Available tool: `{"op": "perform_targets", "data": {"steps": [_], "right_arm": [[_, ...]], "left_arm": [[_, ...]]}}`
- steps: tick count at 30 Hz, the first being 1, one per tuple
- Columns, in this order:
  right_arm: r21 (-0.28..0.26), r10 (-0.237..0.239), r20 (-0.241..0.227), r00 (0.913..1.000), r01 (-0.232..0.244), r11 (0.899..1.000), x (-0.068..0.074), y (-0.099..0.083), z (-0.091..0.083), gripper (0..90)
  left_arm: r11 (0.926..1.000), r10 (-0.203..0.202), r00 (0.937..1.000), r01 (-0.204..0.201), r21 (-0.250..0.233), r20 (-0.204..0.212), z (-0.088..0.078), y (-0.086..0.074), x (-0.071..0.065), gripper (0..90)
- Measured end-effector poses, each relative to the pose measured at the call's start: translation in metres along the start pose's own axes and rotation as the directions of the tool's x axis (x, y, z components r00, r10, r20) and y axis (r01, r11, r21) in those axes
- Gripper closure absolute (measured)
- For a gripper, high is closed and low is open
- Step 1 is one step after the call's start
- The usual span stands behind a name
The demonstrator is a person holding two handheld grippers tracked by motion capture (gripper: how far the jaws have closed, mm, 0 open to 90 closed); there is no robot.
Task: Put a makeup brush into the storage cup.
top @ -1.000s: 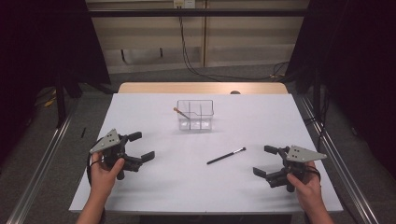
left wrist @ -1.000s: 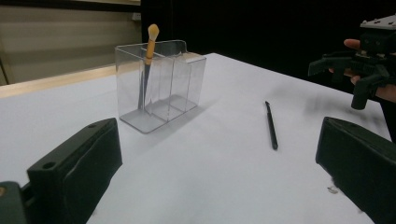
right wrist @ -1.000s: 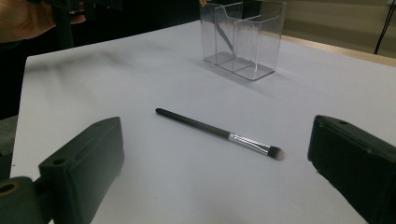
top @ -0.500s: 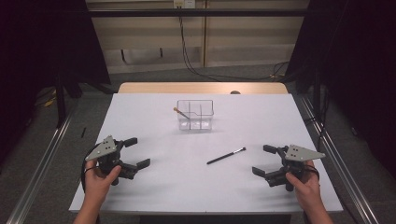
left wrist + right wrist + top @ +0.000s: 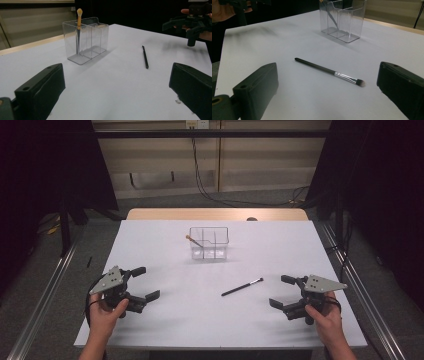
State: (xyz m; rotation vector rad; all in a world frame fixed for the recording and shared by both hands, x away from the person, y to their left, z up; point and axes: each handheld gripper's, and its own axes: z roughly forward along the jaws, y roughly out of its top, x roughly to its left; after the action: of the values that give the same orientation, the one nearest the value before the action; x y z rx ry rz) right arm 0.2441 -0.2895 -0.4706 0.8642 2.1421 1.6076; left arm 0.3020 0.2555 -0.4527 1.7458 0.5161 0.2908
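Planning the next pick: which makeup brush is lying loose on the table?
The black brush, flat on the white table; the tan-tipped brush stands in the clear organizer.

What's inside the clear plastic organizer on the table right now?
The clear plastic divided organizer holds one tan-tipped brush, leaning in an end compartment, tip up. The other compartments look empty; nothing is hidden, since the walls are see-through.

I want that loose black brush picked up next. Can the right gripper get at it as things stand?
Probably yes. The right gripper has its jaws wide open, and the black brush lies flat on bare table straight ahead of them, with nothing between.
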Motion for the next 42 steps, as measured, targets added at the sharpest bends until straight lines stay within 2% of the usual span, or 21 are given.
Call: {"op": "perform_targets", "data": {"steps": [14,22,32,42], "right_arm": [[0.009,-0.005,-0.001,1.0,0.005,1.0,0.0,0.001,0.007,2.9],[-0.01,0.014,0.008,0.9999,-0.014,1.0,-0.002,0.004,0.014,2.7],[-0.001,0.005,0.033,0.9994,-0.005,1.0,-0.004,0.012,0.025,2.3],[-0.003,-0.003,0.043,0.9991,0.003,1.0,-0.009,0.021,0.035,2.3]], "left_arm": [[0.9999,0.009,0.9999,-0.009,0.008,0.004,0.0,-0.001,0.001,0.2],[0.9996,0.013,0.9999,-0.013,0.023,0.002,-0.002,-0.003,-0.003,0.3],[0.9999,-0.011,0.9999,0.011,0.011,-0.003,-0.004,-0.003,-0.006,0.2],[0.9999,-0.002,0.9999,0.003,0.012,-0.011,-0.005,-0.002,-0.005,0.3]]}}
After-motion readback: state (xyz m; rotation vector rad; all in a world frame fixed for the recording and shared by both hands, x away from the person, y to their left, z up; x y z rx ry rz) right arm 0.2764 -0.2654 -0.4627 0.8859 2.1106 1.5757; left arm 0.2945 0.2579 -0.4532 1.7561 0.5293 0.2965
